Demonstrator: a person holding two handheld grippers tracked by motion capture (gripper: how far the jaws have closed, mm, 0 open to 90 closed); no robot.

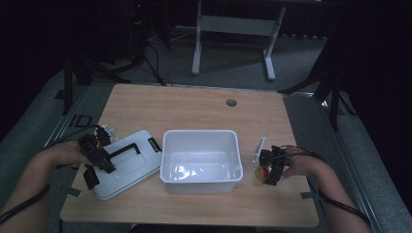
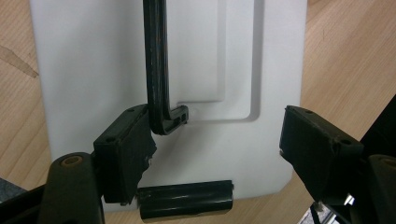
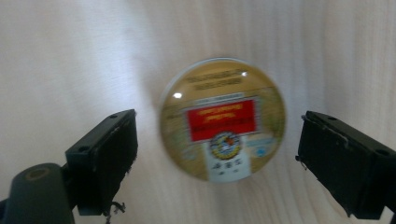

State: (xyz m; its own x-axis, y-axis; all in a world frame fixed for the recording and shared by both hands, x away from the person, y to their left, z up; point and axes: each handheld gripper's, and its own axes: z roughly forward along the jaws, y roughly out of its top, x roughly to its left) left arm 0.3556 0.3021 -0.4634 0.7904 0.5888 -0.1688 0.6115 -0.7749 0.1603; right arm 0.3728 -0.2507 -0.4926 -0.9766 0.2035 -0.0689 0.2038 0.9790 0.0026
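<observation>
Wooden counter (image 1: 194,104) carrying, at centre, an open white bin (image 1: 201,160). Left of the bin and touching its corner lies a white lid (image 1: 127,165), flat, with a black handle (image 2: 156,65) and a black latch (image 2: 186,199). The left gripper (image 1: 97,155) hangs over the lid's near end, fingers (image 2: 123,154) released and spread wide; one finger stands just beside the handle's bent end, gripping nothing. The right gripper (image 1: 270,167), right of the bin, points down over a small round tin (image 3: 223,119) with a red label, lying on the counter. Its fingers (image 3: 103,158) are released, one on each side of the tin, both clear of it.
</observation>
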